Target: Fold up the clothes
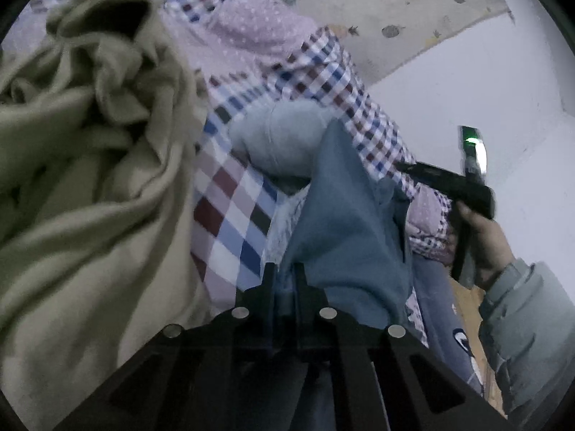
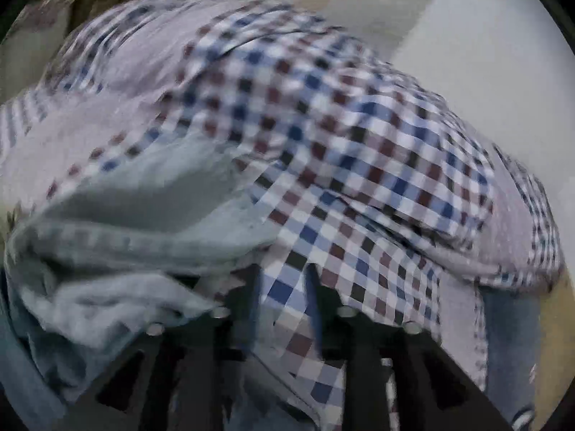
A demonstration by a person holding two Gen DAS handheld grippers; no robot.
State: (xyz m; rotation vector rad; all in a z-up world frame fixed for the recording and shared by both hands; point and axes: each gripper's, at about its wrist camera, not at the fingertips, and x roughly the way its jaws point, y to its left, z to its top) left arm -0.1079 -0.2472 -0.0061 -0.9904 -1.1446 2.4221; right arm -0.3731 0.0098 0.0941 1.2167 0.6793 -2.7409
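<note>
In the left wrist view my left gripper (image 1: 286,273) is shut on a fold of blue fabric (image 1: 345,222) that rises from between its fingers. Behind it hangs a checked shirt (image 1: 233,208) in blue, maroon and white, with a pale blue garment (image 1: 284,140) bunched against it. The right gripper's black body (image 1: 463,183) shows at the right, held by a hand. In the right wrist view my right gripper (image 2: 284,280) is shut on the checked shirt (image 2: 323,136), whose cloth runs between the fingers. A pale blue denim piece (image 2: 118,230) lies crumpled at the left.
A rumpled beige cloth (image 1: 82,165) fills the left of the left wrist view. A printed sheet with fruit shapes (image 1: 388,10) and a white wall (image 1: 485,82) lie behind. A grey sleeve (image 1: 528,327) reaches in at the right. A navy garment (image 1: 442,309) hangs low.
</note>
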